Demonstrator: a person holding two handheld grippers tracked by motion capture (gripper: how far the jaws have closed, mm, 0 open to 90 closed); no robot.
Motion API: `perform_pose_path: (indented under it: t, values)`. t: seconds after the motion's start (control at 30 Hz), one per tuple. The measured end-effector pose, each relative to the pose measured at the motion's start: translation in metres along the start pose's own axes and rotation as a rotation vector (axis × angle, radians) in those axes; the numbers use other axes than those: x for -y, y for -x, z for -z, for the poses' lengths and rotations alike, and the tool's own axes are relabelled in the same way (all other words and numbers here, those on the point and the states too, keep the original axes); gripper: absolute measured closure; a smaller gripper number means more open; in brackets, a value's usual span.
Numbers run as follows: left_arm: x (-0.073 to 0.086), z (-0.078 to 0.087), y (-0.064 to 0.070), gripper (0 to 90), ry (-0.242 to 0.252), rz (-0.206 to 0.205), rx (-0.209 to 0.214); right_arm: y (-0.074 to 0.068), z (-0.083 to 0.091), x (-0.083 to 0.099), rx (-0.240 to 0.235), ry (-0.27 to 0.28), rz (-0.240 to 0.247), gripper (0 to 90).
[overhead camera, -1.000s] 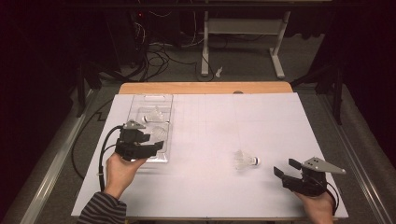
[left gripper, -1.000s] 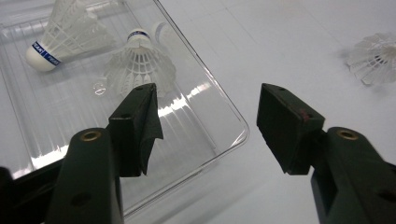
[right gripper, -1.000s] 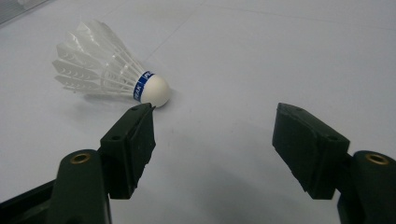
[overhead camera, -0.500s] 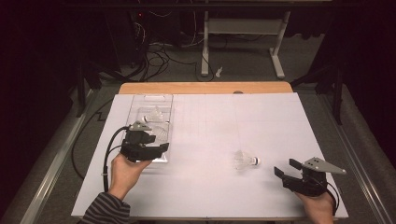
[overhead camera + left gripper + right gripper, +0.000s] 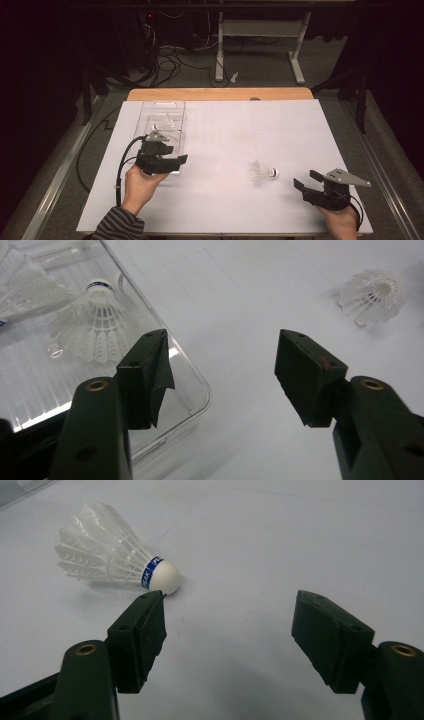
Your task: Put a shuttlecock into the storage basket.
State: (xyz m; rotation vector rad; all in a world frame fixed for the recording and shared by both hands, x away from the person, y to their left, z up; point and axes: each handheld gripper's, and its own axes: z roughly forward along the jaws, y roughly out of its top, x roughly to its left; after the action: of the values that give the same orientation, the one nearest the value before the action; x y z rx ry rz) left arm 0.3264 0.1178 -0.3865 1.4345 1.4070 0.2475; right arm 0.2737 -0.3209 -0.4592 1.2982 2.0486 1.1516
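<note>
Both open and empty: right tongs (image 5: 227, 625) near white feathered shuttlecock (image 5: 117, 555), left tongs (image 5: 222, 372) over clear plastic tray (image 5: 195, 385) by tabletop's left edge.

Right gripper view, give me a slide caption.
Open right gripper faces a white feather shuttlecock lying on its side on the white table.

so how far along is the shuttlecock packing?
Done: at least two shuttlecocks already lie in the clear tray. In hand: nothing; the left gripper sits open over the tray's near end, and the right gripper is open, facing the loose shuttlecock on the white table. Left: grasp that one and put it in the tray.
</note>
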Motion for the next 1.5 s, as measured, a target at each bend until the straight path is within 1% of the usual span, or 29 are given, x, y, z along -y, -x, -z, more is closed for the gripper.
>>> perform_pose_path:
  t: [0.2,0.3,0.43,0.67,0.87,1.07,1.5]
  values:
    - [0.000,-0.004,0.006,40.2,-0.008,-0.013,0.008,0.000,0.000,0.000,0.000,0.002,0.004,30.5]
    - [0.001,-0.006,0.008,40.5,-0.012,-0.009,0.008,0.000,0.000,0.000,-0.001,0.001,0.000,30.5]
    - [0.003,-0.009,0.010,40.8,-0.018,-0.022,0.009,0.000,0.000,0.000,-0.002,0.000,0.001,30.5]
    - [0.004,-0.013,0.018,41.3,-0.019,-0.023,0.019,-0.001,0.001,0.000,-0.003,0.004,0.003,30.5]
    - [0.006,-0.018,0.022,41.7,-0.036,-0.033,0.020,-0.001,0.001,0.000,-0.003,0.002,0.005,30.5]
    - [0.006,-0.021,0.027,41.4,-0.038,-0.041,0.024,-0.001,0.001,0.000,-0.004,0.002,0.006,30.5]
    - [0.009,-0.031,0.036,41.1,-0.064,-0.056,0.034,-0.001,0.001,0.000,-0.004,0.000,0.004,30.5]
